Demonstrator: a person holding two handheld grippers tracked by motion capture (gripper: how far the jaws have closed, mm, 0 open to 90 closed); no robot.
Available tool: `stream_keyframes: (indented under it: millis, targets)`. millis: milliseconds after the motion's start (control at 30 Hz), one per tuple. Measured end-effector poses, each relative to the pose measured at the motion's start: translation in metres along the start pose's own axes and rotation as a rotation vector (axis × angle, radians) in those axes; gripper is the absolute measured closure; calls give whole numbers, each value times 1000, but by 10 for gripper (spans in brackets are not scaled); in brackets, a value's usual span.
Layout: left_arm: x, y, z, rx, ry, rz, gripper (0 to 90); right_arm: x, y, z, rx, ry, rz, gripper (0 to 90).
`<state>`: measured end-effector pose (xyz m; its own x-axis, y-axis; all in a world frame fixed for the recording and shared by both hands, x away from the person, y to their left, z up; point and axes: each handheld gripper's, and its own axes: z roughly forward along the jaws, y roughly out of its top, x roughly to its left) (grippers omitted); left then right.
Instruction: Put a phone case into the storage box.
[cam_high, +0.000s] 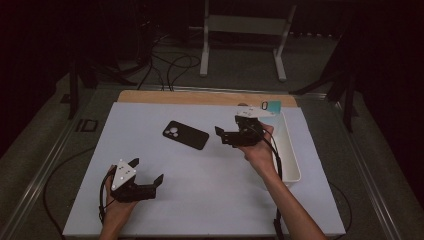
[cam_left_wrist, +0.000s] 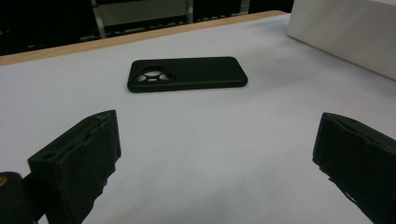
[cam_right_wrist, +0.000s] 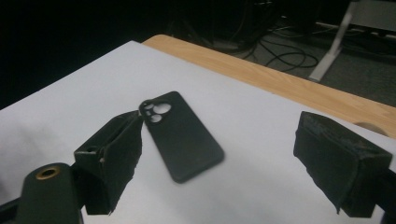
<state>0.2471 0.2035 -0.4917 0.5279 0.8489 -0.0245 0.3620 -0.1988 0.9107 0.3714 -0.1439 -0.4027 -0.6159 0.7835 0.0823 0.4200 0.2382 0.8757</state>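
A black phone case lies flat, camera cutout up, on the white mat toward the back centre. My left gripper is held low near the mat's front left, open and empty, and faces the phone case from well short of it. To the case's right, my right gripper hovers open and empty. In the right gripper view the phone case lies just ahead of the left jaw, a little below the open gripper. In the left gripper view my left gripper has only bare mat between its jaws.
A long white bin stands along the mat's right side, also seen as the white bin. A teal item and a small ring lie at the back right. A wooden table edge runs behind the mat.
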Motion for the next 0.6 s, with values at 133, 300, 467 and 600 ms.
stream_keyframes:
  millis: [133, 300, 467, 600]
  targets:
    - [0, 0, 0, 0, -1, -2, 11, 6, 3, 12, 11, -4, -13, 182]
    - [0, 0, 0, -3, 0, -4, 11, 10, 8, 34, 39, -26, -14, 218]
    - [1, 0, -1, -4, -1, -5, 11, 14, 10, 57, 75, -42, -42, 289]
    - [1, 0, -1, -3, -1, -3, 12, 13, 10, 76, 114, -59, -59, 389]
